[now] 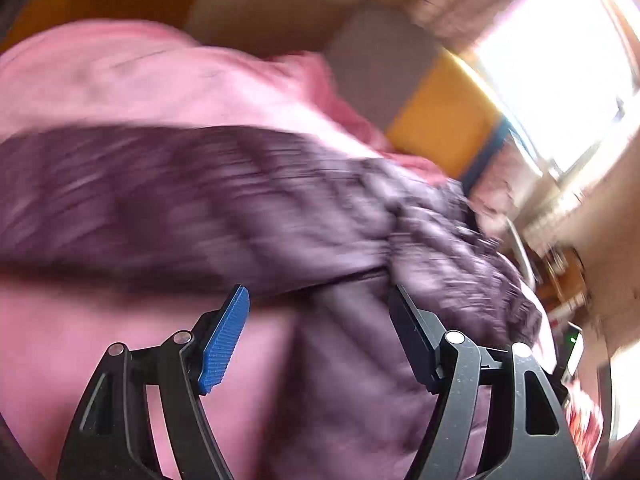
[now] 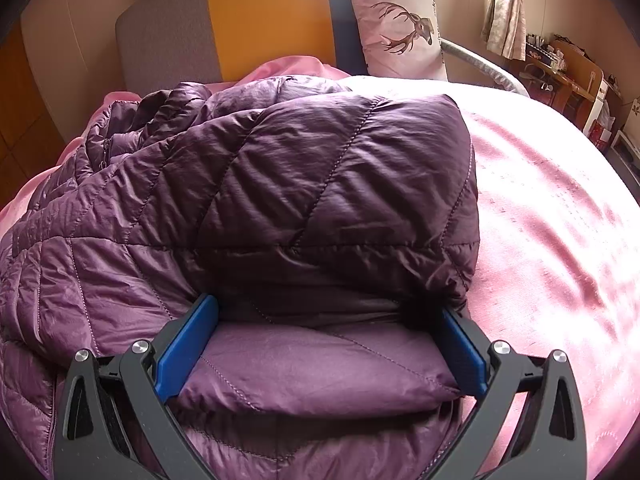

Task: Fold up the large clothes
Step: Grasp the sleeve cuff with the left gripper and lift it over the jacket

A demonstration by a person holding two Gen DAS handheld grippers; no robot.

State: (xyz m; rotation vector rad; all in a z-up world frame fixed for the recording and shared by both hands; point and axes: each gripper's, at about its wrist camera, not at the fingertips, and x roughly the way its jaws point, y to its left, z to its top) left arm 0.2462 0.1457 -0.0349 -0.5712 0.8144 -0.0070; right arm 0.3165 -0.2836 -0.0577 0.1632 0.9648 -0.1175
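- The bed (image 2: 560,208), under a pink cover, fills the space ahead of and to the right of the right tool (image 2: 326,350); in the left wrist view, which is blurred, the same pink cover shows beyond the left tool (image 1: 320,330) and under its left finger.
- The purple quilted jacket (image 2: 280,184) lies on the bed, bunched and partly doubled over, directly in front of the right tool and spreading off to its left; a zip runs along the far left part.
- A padded fold of the jacket sits between the blue pads (image 2: 188,352) of the right tool, which stand wide and touch the fabric on both sides.
- The left tool is spread, nothing pinched; jacket fabric lies below the gap.
- A headboard (image 2: 264,16) in grey, yellow and blue stands far beyond the right tool.
- A pillow (image 2: 394,20) with a deer print leans against it, ahead and to the right.
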